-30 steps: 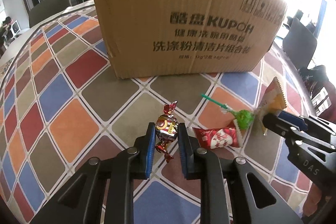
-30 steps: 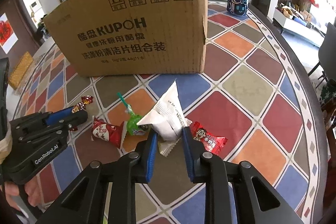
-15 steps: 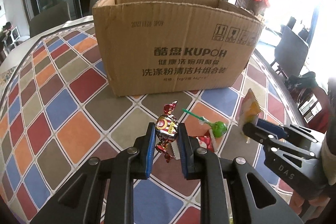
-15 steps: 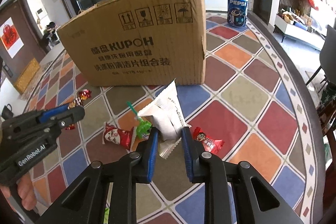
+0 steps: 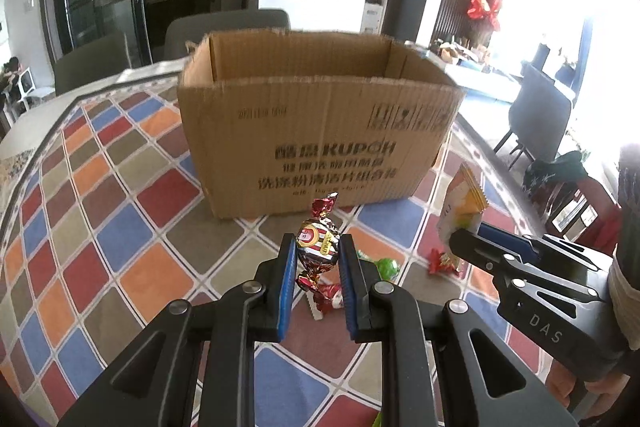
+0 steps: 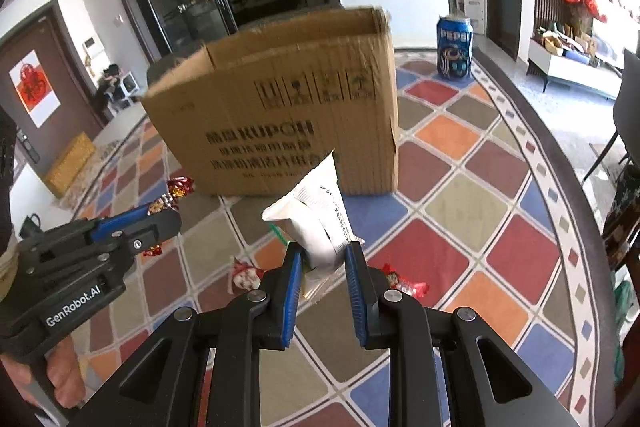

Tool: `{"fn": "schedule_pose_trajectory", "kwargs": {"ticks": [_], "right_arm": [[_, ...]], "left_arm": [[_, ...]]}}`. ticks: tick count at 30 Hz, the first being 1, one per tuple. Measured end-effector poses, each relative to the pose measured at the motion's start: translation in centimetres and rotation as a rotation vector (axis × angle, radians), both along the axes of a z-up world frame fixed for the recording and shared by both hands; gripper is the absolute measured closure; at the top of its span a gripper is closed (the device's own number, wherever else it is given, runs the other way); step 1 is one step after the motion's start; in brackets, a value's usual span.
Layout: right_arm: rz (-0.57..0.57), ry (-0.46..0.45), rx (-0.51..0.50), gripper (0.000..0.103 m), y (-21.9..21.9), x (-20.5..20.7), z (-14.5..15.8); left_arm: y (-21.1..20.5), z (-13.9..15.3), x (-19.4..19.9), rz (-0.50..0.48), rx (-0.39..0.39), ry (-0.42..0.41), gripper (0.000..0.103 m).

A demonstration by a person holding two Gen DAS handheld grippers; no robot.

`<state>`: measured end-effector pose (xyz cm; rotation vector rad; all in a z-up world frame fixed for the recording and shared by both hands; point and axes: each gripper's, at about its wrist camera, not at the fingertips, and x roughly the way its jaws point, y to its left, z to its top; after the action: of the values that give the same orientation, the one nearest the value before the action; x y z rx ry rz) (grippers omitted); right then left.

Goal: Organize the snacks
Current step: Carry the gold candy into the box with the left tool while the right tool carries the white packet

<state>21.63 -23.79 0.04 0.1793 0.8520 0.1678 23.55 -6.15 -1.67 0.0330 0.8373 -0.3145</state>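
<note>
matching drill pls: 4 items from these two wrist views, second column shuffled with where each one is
1. wrapped candy
2. white packet
3. cola can
4. lollipop

A. lying on the tablecloth
B. clamped in the left gripper
C. standing beyond the cardboard box
D. clamped in the right gripper

Pairs: 1-B, 2-D, 3-C, 4-A

The cardboard box (image 6: 280,115) stands on the table (image 6: 472,203), can (image 6: 455,47) behind its right.
</note>
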Motion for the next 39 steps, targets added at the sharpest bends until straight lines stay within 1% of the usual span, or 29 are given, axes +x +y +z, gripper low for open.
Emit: {"fn": "schedule_pose_trajectory", "kwargs": {"ticks": [11,20,29,39], "right_arm": [[0.009,-0.109,0.023,0.08,0.0,0.4,3.9],[0.014,-0.18,0.034,0.08,0.0,1.2,6.9],[0.023,-0.234,0.028,0.08,-0.2,3.0,9.6],[0.044,-0.257,0.014,0.08,0.3,4.9,11.4]], "left_arm": [[-0.1,4.4,0.4,0.0,-0.007,-0.106,0.082],[-0.2,7.2,1.4,0.003,-0.012,-0.166,0.082],[0.0,9.3,3.4,0.008,-0.006,-0.209,0.082],[0.1,10.5,6.0,0.015,0.001,-0.224,0.082]]}}
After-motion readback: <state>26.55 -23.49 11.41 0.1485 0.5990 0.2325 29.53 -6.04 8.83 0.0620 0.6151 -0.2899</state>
